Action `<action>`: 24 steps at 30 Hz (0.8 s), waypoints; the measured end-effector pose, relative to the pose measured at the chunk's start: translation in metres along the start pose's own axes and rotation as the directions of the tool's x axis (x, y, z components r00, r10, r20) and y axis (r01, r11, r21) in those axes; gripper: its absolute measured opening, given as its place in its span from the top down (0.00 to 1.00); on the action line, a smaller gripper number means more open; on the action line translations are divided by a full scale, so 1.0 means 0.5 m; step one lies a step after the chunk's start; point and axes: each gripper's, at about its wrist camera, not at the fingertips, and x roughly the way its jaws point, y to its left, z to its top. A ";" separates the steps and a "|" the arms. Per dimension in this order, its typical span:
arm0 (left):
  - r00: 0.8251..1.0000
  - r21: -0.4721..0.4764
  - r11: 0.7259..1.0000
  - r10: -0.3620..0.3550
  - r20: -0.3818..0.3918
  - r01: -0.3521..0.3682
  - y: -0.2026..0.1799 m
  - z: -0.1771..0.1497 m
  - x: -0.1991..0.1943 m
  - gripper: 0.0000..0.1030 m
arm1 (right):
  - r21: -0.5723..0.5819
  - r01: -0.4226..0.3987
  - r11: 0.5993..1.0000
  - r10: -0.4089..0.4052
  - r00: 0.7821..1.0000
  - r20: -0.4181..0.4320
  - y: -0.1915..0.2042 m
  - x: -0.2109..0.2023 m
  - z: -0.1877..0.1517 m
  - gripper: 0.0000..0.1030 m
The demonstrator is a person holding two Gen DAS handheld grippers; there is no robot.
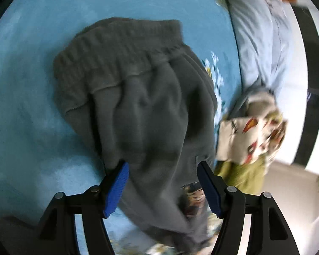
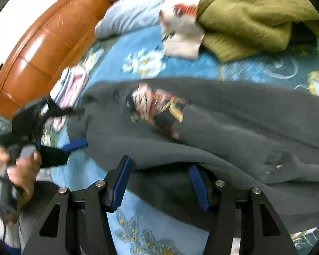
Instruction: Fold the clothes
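A: Grey fleece fills the near ground: the grey trousers lie spread on the blue floral bedspread, right under both tools.

B: And the left gripper?

A: Its blue pads stand wide apart over the cloth, pressing on nothing. The right gripper is parted too; a fold of the trousers lies between its fingers, but the pads do not squeeze it.

B: Anything marking the trousers?

A: A cartoon print on the cloth, just past the right gripper. Their ribbed waistband lies at the far end in the left wrist view.

B: Who holds the left tool?

A: A hand at the near left edge of the right wrist view grips its handle.

B: Further off?

A: An olive-green garment heaped beside a white printed cloth, then a pale blue pillow, and farthest, the brown padded headboard.
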 end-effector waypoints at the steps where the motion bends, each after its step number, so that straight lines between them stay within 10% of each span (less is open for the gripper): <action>1: 1.000 -0.012 1.000 -0.012 -0.002 0.012 0.005 0.002 -0.001 0.31 | -0.021 -0.027 0.999 0.026 0.999 -0.033 0.011 0.010 -0.011 0.45; 10: 1.000 0.007 1.000 -0.023 -0.008 0.023 0.000 0.007 -0.002 0.29 | -0.120 -0.005 0.993 0.004 1.000 -0.010 0.055 0.066 0.030 0.34; 19: 0.997 -0.015 0.997 -0.081 0.009 0.081 0.027 0.021 -0.027 0.29 | -0.299 -0.232 0.926 0.182 0.965 -0.187 0.154 0.067 -0.019 0.23; 24: 0.998 -0.006 0.998 -0.056 -0.004 0.056 0.029 0.018 -0.023 0.28 | -0.194 -0.341 0.920 0.291 0.925 -0.245 0.119 0.051 -0.051 0.23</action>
